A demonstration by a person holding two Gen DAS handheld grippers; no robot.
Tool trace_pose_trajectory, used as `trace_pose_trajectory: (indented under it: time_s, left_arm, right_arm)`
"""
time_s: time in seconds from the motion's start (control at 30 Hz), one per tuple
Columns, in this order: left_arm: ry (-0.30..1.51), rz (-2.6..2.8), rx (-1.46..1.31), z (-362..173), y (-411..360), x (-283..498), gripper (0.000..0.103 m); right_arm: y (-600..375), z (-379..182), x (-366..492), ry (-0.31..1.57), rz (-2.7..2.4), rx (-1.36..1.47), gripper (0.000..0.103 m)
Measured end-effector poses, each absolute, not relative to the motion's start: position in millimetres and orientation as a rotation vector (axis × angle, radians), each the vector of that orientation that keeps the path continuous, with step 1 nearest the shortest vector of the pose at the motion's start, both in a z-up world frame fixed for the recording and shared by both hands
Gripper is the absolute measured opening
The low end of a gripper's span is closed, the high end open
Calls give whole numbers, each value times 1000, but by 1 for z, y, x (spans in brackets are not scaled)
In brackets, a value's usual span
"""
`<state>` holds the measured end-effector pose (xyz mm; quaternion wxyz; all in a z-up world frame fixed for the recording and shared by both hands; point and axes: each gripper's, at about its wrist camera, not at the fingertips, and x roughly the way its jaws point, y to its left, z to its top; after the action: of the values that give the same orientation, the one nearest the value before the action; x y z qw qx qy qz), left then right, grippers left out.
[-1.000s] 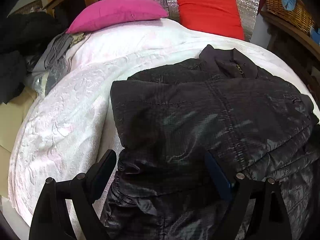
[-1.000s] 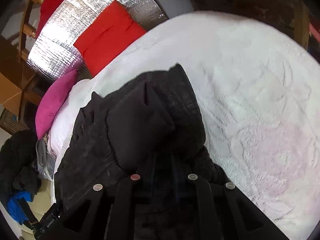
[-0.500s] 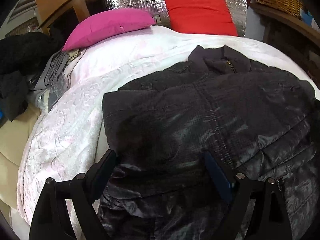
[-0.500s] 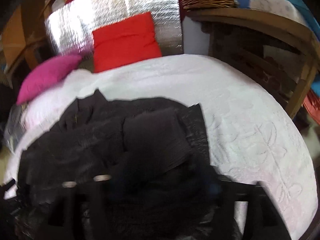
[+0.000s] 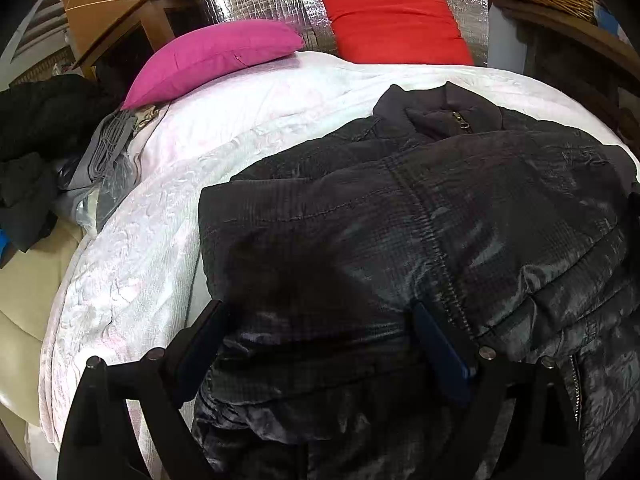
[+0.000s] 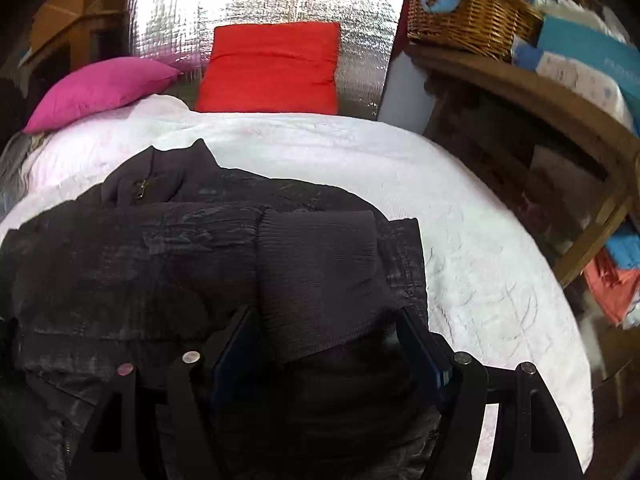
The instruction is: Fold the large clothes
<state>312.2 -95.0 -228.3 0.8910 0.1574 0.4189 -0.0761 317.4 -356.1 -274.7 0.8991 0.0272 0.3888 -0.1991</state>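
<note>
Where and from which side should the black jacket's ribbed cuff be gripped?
Probably pinch the ribbed cuff at its free near edge, coming from the near side with the right hand-held gripper. That edge lies loose on top of the black jacket, between the open fingers.

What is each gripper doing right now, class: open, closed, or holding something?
Left gripper: opening, over the black jacket, gripping nothing.
Right gripper: open, ribbed cuff between its fingers, not gripped.

left gripper [image 5: 316, 328]: black frame, blue fingers [image 5: 440, 352] | right gripper [image 6: 328, 340]: same, silver screws
</note>
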Motion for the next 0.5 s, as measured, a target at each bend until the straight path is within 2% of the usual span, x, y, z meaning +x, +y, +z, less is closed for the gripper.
trace_pose_trajectory:
  time_s: [0.07, 0.5]
  left_arm:
    - [867, -147, 332, -229, -95, 313, 99]
    - [873, -138, 280, -220, -87, 318, 100]
  right_arm:
    - [-353, -275, 320, 806, -418, 30, 76]
    - [-330, -287, 332, 817, -413, -98, 75]
